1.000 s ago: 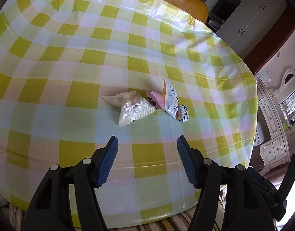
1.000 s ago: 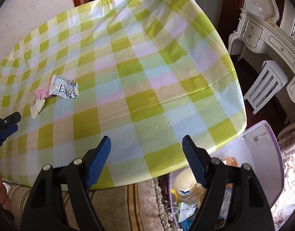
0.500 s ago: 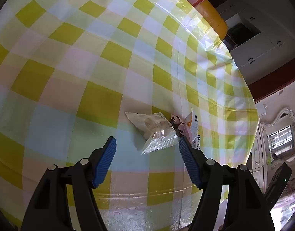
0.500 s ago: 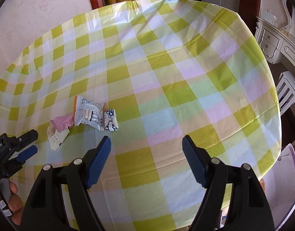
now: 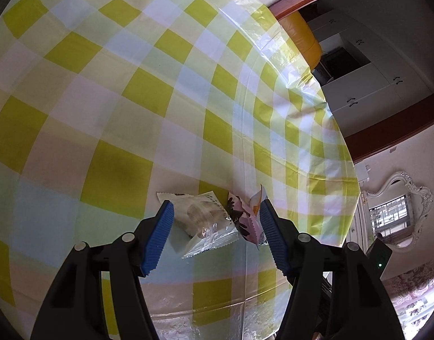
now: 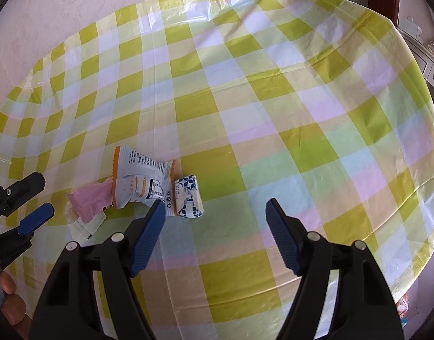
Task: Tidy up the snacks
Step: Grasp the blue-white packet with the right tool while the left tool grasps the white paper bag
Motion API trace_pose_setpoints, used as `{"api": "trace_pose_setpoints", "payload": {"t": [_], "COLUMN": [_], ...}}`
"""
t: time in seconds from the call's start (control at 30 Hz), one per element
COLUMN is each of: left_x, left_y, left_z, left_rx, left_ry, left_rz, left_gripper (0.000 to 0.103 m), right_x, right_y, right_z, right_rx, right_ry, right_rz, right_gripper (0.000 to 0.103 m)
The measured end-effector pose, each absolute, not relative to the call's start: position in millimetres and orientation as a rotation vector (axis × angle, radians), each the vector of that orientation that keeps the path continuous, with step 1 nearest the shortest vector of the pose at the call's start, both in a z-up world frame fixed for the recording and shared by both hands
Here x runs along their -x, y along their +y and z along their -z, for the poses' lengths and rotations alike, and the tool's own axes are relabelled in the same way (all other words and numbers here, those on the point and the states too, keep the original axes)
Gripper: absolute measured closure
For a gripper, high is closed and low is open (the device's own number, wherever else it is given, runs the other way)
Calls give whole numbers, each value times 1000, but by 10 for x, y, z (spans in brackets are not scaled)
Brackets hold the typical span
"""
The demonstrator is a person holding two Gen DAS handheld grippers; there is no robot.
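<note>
The left gripper [image 5: 217,221] hangs low over the clear snack packet [image 5: 207,223], which lies between its blue pads [image 5: 157,240]; the jaws have just been closing, yet the pads do not press on it, so the tongs stand open. Just right of that packet, touching it, lies the pink packet [image 5: 245,221], close against the right pad. In the right wrist view the pink packet [image 6: 89,198] lies leftmost, then the white and orange packet [image 6: 140,175] overlapping it, then the small blue-patterned packet [image 6: 188,197] touching that one. The right gripper [image 6: 214,212] stands open with nothing between its pads; its jaws too have just been closing, and its left fingertip [image 6: 157,212] sits just beside the blue-patterned packet. The left gripper [image 6: 32,215] shows at the left edge, near the pink packet. All four packets sit bunched near the near-left side of the checked tablecloth [image 6: 273,113]; the cloth right of them and beyond lies bare to its rounded edge
</note>
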State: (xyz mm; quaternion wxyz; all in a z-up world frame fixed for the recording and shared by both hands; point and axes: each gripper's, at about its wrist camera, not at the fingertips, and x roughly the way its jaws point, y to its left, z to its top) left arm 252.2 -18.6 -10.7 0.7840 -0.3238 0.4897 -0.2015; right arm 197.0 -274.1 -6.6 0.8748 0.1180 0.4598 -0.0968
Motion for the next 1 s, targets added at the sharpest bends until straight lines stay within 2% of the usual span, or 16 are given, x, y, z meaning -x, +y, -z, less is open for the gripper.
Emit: {"api": "trace_pose_setpoints", "payload": {"t": [0.13,0.3,0.43,0.6,0.67,0.7,0.8,1.0], "left_x": [-2580,-2647,-2687,-2717,-2701,-2688,-2652,-2568], "left_y": [-190,-272,-379,-575,-640,-662,-726,-761], "left_z": [247,299,276,246,225,221,208,194], "left_rx": [767,751,664,534,474,437,347,259], "left_ry": [1115,1164,1179,1190,1185,1182,1174,1141], "left_rz": [407,368,329,317,315,302,295,280], "left_gripper": [42,42,42,43,43,50,57,58], "right_x": [-2039,-2110,-2171,-2190,-2194,-2193,-2181,-2135], "right_y": [-2770,-2754,-2737,-2717,-2726,-2735,-2752,-2698], "right_z": [128,149,217,251,250,250,250,264], "right_rx": [-277,-277,-272,-243,-235,-229,-207,-160], "right_ry": [969,967,989,989,988,988,986,980], "right_rz": [189,177,170,167,170,174,187,193], "right_gripper": [39,39,52,55,62,68,78,82]}}
